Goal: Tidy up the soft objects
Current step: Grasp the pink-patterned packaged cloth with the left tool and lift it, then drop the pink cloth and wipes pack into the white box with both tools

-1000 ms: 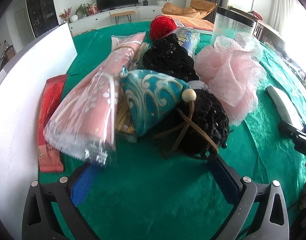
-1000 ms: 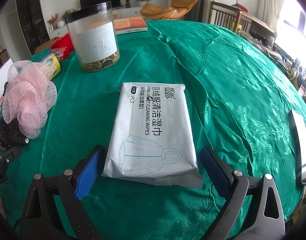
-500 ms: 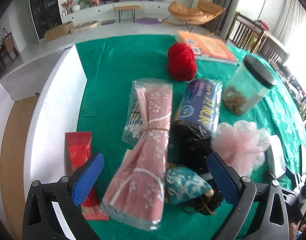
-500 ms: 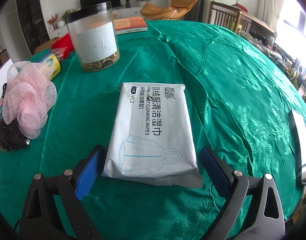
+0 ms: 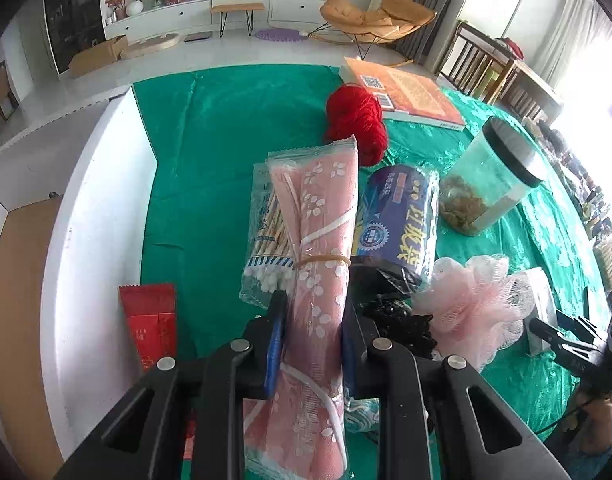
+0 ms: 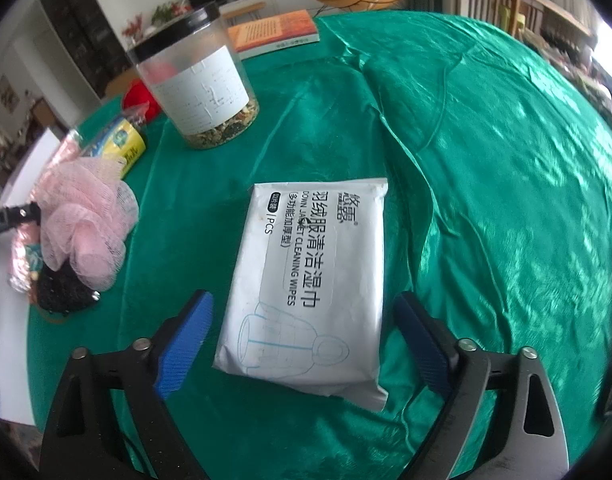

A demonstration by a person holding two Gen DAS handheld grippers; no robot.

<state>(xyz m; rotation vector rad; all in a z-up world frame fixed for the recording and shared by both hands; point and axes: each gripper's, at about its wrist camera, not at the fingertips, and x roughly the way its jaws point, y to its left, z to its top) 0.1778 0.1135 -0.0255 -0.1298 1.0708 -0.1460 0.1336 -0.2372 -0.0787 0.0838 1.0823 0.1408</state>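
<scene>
My left gripper (image 5: 312, 336) is shut on a long pink flowered cloth in a clear wrapper (image 5: 314, 208), gripping its near half; its far end rests on a cotton swab pack (image 5: 263, 240). Beside it lie a pink mesh pouf (image 5: 478, 312), a black beaded bundle (image 5: 398, 324), a teal pouch (image 5: 358, 416) and red yarn (image 5: 356, 120). In the right wrist view a white wipes pack (image 6: 314, 272) lies flat on the green cloth between the fingers of my right gripper (image 6: 301, 332). Its jaws are closing, and the blue pads (image 6: 185, 340) stand just off the pack's sides.
A white box wall (image 5: 101, 220) runs along the left, with a red packet (image 5: 149, 324) at its foot. A blue roll pack (image 5: 398, 220), a clear jar with a black lid (image 6: 197, 88) and an orange book (image 5: 402, 92) stand farther back. The green tablecloth (image 6: 486, 160) is wrinkled.
My left gripper rose over the pile, then closed on the pink wrapped cloth. The right gripper's jaws came in around the wipes pack, and its view shifted and tilted slightly.
</scene>
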